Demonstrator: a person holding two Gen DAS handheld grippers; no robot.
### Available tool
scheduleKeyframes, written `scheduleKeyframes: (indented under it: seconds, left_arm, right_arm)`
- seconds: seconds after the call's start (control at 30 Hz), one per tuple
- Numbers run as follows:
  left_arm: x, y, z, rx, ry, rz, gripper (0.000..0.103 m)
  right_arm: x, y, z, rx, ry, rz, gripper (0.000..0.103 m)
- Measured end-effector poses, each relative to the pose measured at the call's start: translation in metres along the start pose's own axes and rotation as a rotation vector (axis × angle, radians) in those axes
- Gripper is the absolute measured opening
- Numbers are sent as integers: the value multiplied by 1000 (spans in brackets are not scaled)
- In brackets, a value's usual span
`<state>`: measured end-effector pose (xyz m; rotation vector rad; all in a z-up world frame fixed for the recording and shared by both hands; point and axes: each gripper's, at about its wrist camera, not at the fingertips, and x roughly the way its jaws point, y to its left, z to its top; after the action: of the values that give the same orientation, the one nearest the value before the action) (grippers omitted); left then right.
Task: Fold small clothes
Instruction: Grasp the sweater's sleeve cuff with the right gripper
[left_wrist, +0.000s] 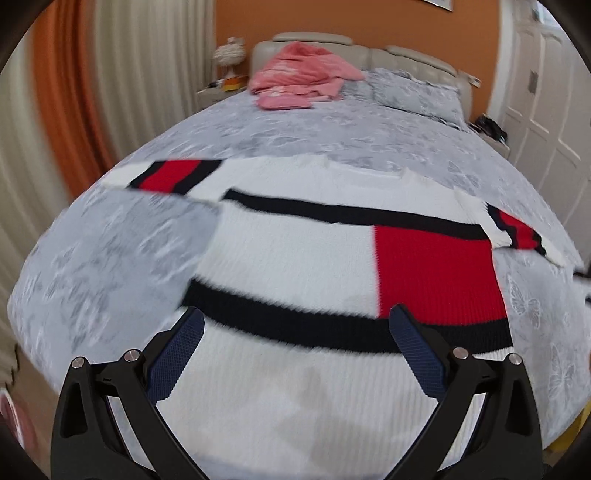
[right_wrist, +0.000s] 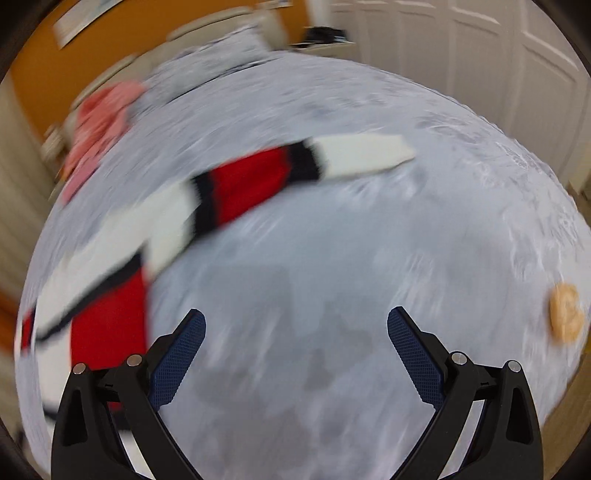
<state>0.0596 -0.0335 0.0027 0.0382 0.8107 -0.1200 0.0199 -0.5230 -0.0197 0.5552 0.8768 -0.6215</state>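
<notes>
A white knit sweater (left_wrist: 295, 251) with black stripes and red blocks lies flat on the grey bed, both sleeves spread out to the sides. My left gripper (left_wrist: 295, 321) is open and empty, hovering over the sweater's lower part near the hem. In the right wrist view the sweater (right_wrist: 110, 266) lies to the left, with one sleeve (right_wrist: 280, 177) stretched across the bed. My right gripper (right_wrist: 295, 321) is open and empty above bare bedspread, to the right of the sweater's body. The right view is blurred by motion.
A pile of pink clothes (left_wrist: 299, 81) lies at the far end of the bed (left_wrist: 110, 240) by the headboard, with a grey pillow (left_wrist: 413, 92) beside it. A small orange object (right_wrist: 565, 310) sits near the bed's right edge. White closet doors (right_wrist: 480, 55) stand to the right.
</notes>
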Motion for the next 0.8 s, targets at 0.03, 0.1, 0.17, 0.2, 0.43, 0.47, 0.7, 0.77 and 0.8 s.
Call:
scheduleKeyframes:
  seconds: [0.03, 0.1, 0.17, 0.2, 0.43, 0.47, 0.7, 0.77, 0.8]
  left_arm:
    - [6, -10, 3, 15, 1, -9, 98]
    - [26, -34, 9, 46, 11, -38, 98]
    - [41, -51, 12, 62, 14, -56, 98]
    - [53, -63, 13, 78, 19, -63, 98]
    - [104, -101, 16, 113, 42, -96, 98]
    - [107, -102, 16, 105, 42, -99, 98]
    - [109, -86, 14, 51, 44, -121, 98]
    - [106, -79, 16, 36, 41, -117, 98]
    - [104, -74, 19, 17, 39, -117, 98]
  right_arm:
    - [13, -14, 19, 54, -1, 3, 97]
    - [45, -41, 51, 195, 4, 25, 97]
    - [73, -66, 75, 307, 12, 33, 96]
    - [87, -76, 83, 354, 15, 32, 96]
    - [136, -103, 117, 452, -50, 15, 61]
    - [139, -100, 123, 438, -36, 48, 12]
    - [51, 1, 168, 270, -206, 440, 7]
    - [21, 64, 174, 135, -205, 555, 7]
    - [4, 109, 173, 44, -195, 618, 7]
